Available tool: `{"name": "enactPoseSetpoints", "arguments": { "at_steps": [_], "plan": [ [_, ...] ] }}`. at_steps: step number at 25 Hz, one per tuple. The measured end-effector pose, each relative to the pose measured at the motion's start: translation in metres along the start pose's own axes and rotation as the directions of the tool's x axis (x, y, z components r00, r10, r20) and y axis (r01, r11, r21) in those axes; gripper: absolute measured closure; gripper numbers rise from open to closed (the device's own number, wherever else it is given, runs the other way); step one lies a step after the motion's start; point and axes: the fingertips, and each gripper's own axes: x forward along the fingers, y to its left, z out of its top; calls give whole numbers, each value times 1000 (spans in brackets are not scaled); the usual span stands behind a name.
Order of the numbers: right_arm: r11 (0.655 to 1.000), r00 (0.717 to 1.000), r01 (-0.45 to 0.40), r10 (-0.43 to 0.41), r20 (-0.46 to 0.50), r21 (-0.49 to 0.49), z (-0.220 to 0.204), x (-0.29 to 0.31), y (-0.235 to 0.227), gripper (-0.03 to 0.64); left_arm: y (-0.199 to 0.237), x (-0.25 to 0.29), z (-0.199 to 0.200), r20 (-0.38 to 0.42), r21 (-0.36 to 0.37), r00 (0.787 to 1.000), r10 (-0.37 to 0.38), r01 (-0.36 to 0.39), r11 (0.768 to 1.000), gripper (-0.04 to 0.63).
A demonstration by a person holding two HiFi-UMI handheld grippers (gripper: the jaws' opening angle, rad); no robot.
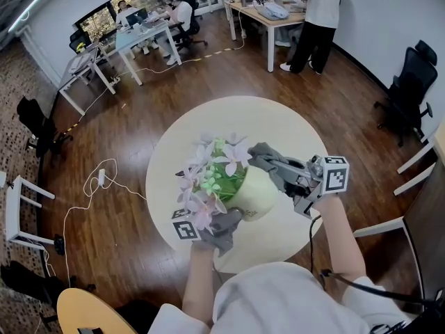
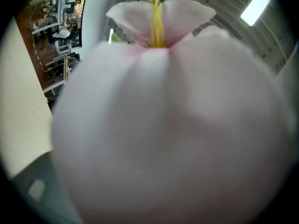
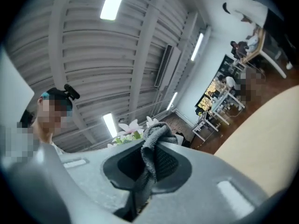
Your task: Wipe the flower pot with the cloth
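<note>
Tilted flower pot [image 1: 259, 190] held at the round desk [image 1: 208, 120], cloth [image 1: 263, 152] against its side.
Nearest the body, the left forearm reaches forward and the left gripper [image 1: 226, 227] clamps the pot's near edge under the pink flowers [image 1: 208, 176], which crowd its own camera. The pot leans, mouth to the left. The right gripper [image 1: 281, 171] angles in from the right, closed on the grey cloth, which lies against the pot's far side.

Your pot [image 1: 254, 193] is tilted over the table [image 1: 208, 124], its base in your left gripper [image 1: 224, 225], flowers [image 1: 212, 172] leaning left. From the right, your right gripper [image 1: 272, 164] has the cloth [image 1: 261, 150] at the pot's rim; desks [image 1: 139, 37] stand behind
</note>
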Motion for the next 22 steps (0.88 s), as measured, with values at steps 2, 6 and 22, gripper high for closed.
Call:
{"name": "enactPoseSetpoints", "arguments": {
  "at_steps": [2,6,22],
  "plan": [
    [996,1000,-25,24,15,81,-5,1,-1,609,-6,8,1,8,2,998,-58,58,998,120],
    [986,996,-68,58,69,150,-13,3,2,609,-12,11,4,63,-45,995,-83,86,995,120],
    [726,960,202,-281,-15,-657,15,-9,44,609,51,-27,9,76,13,942,327,-329,944,121]
  ]
}}
